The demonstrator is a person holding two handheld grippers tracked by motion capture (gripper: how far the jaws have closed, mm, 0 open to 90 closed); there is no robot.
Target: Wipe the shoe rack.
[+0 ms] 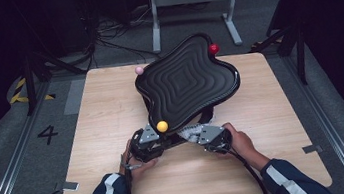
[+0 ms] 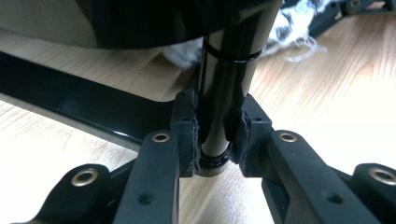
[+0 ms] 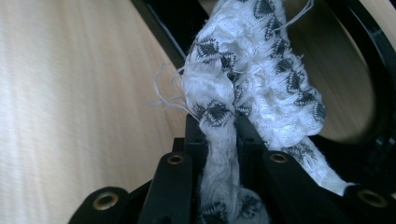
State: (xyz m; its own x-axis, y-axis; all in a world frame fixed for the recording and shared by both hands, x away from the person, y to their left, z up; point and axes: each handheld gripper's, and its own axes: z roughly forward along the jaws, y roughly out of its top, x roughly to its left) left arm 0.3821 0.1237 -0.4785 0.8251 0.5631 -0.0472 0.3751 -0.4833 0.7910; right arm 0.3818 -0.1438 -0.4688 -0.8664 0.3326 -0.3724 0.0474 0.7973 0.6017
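A black wavy-edged tray [image 1: 186,82] with ridged rings stands tilted on a stand over the wooden table [image 1: 107,115]. A yellow ball [image 1: 162,126], a red ball [image 1: 213,49] and a pink ball [image 1: 139,70] sit at its rim. My left gripper [image 1: 149,140] is shut on the tray's glossy black leg [image 2: 224,88], pads pressed to both sides near its lower end. My right gripper [image 1: 209,135] is shut on a white cloth with a grey pattern [image 3: 243,88], bunched between the jaws and pressed against the tray's dark underside [image 3: 364,70]. The same cloth [image 2: 294,28] lies behind the leg.
The stand's flat black base bar [image 2: 79,107] lies on the table to the left of the leg. A grey metal frame [image 1: 193,3] and cables [image 1: 112,39] sit on the floor beyond the table. Bare wood extends on both sides of the tray.
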